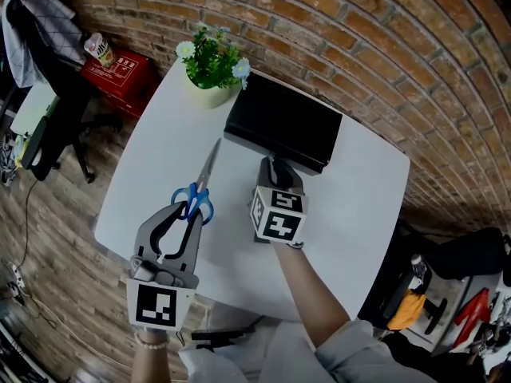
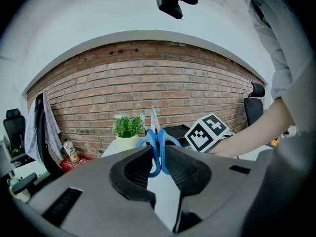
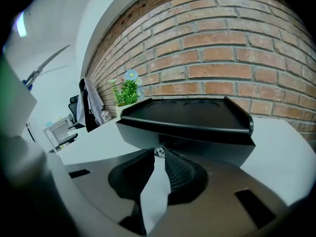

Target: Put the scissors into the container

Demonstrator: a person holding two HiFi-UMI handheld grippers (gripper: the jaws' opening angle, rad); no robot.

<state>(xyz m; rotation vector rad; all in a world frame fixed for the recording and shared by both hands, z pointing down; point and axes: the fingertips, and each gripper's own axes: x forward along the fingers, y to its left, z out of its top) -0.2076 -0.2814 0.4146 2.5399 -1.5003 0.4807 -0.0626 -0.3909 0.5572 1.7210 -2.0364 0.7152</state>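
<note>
Scissors [image 1: 196,198] with blue handles and long steel blades point toward the far left of the white table [image 1: 363,202]. My left gripper [image 1: 188,211] is shut on the blue handles [image 2: 157,143], and the blades [image 2: 153,118] stick out forward past the fingertips. The black container [image 1: 283,128] stands at the back middle of the table. Its front face [image 3: 197,141] fills the right gripper view under an overhanging top. My right gripper [image 1: 274,166] is at that front face, shut on a small shiny knob [image 3: 159,151].
A potted plant [image 1: 211,64] with small flowers stands just left of the container at the table's far edge. On the floor to the left are a red box [image 1: 121,72] and a chair draped with clothes [image 1: 44,62]. A brick wall runs behind the table.
</note>
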